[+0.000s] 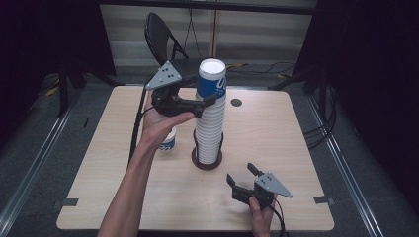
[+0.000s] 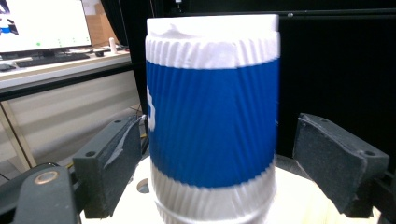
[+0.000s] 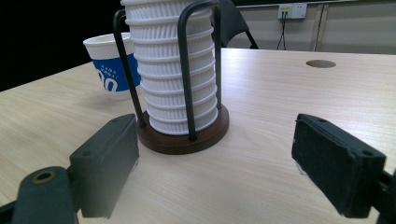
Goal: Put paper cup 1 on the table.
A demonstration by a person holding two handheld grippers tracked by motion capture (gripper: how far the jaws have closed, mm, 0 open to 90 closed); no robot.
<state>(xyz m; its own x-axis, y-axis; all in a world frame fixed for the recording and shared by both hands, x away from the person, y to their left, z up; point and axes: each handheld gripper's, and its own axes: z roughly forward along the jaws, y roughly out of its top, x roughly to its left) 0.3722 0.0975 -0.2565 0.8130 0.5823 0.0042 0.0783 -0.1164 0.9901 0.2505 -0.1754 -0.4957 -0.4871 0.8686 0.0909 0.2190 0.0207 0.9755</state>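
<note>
Cups [image 1: 209, 118] nest in a tall white stack on a round wooden holder [image 1: 206, 163] with black wire uprights at mid-table, and the topmost one, the blue-banded cup [image 1: 212, 79], stands at its very top. The left gripper [image 1: 210, 100] reaches level toward that top cup; in the left gripper view its jaws stand apart on either side of the blue band, the left pad close to the wall, perhaps brushing it, the right pad clearly off it, so nothing is gripped. A second blue-printed cup [image 1: 168, 140] stands on the table [image 1: 276, 128] just left of the holder, under the raised hand. The right gripper [image 1: 241, 177] rests low near the table's front edge, jaws wide and empty, facing the holder. Trouble would likely come from height: a sideways nudge from the one near pad could tip the stack above the uprights, or a lift could drag a nested cup along.
</note>
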